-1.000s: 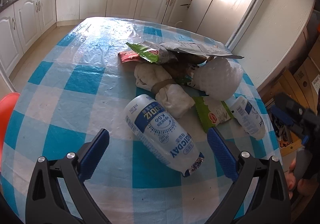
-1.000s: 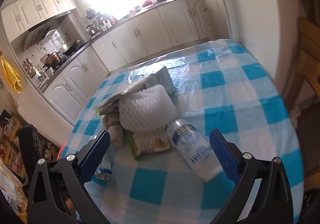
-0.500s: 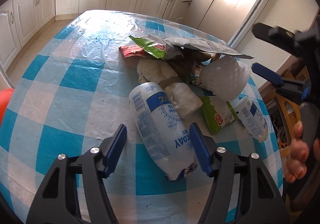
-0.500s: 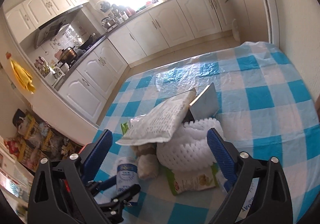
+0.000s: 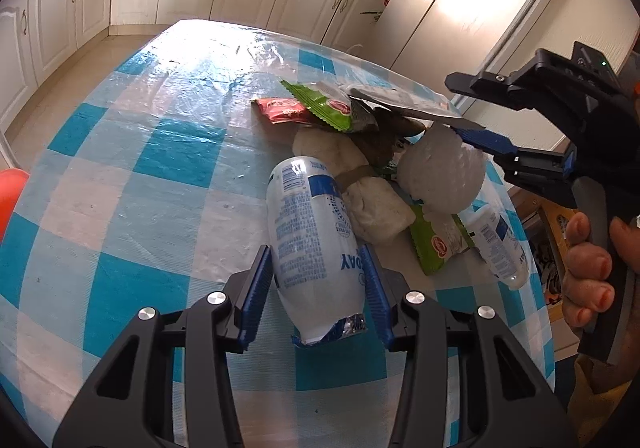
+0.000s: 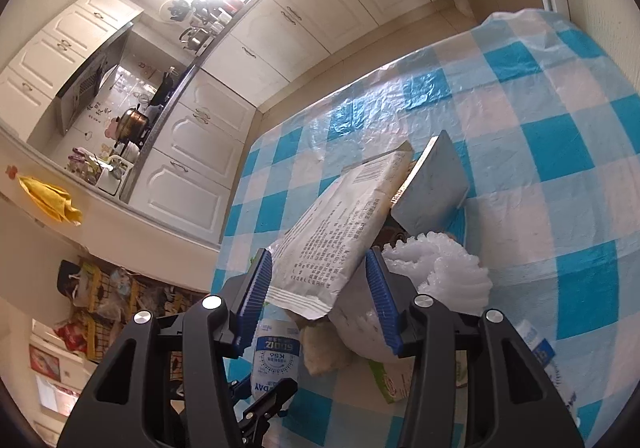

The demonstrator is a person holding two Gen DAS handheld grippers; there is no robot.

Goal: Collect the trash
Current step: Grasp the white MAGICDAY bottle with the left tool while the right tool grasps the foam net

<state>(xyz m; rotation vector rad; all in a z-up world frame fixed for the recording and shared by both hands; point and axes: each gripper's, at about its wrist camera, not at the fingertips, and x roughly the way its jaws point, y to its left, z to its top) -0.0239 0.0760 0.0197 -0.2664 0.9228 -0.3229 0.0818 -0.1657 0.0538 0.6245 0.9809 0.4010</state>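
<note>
White bottle (image 5: pixel 312 232) flat on worktop (image 5: pixel 120 188), pinched by left tool (image 5: pixel 316 284), jaws just closed in. Printed packet (image 6: pixel 332 240) between right tool (image 6: pixel 320 288) jaws, just narrowing, not yet pressing. Grasping step; next: squeeze packet, lift both.

On the counter (image 5: pixel 120 176) lie two white bottles (image 5: pixel 312 236) (image 5: pixel 500 244), two green wrappers (image 5: pixel 324 108) (image 5: pixel 436 244), one red wrapper (image 5: pixel 280 110), one foam net (image 5: pixel 440 172), one white printed pouch (image 6: pixel 336 232) and one crumpled cloth bundle (image 5: pixel 360 188).

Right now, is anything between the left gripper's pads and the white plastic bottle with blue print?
Nothing visible. The left gripper, whose jaws have just been closing, straddles the white plastic bottle on the checked tablecloth; both pads sit against its sides.
</note>
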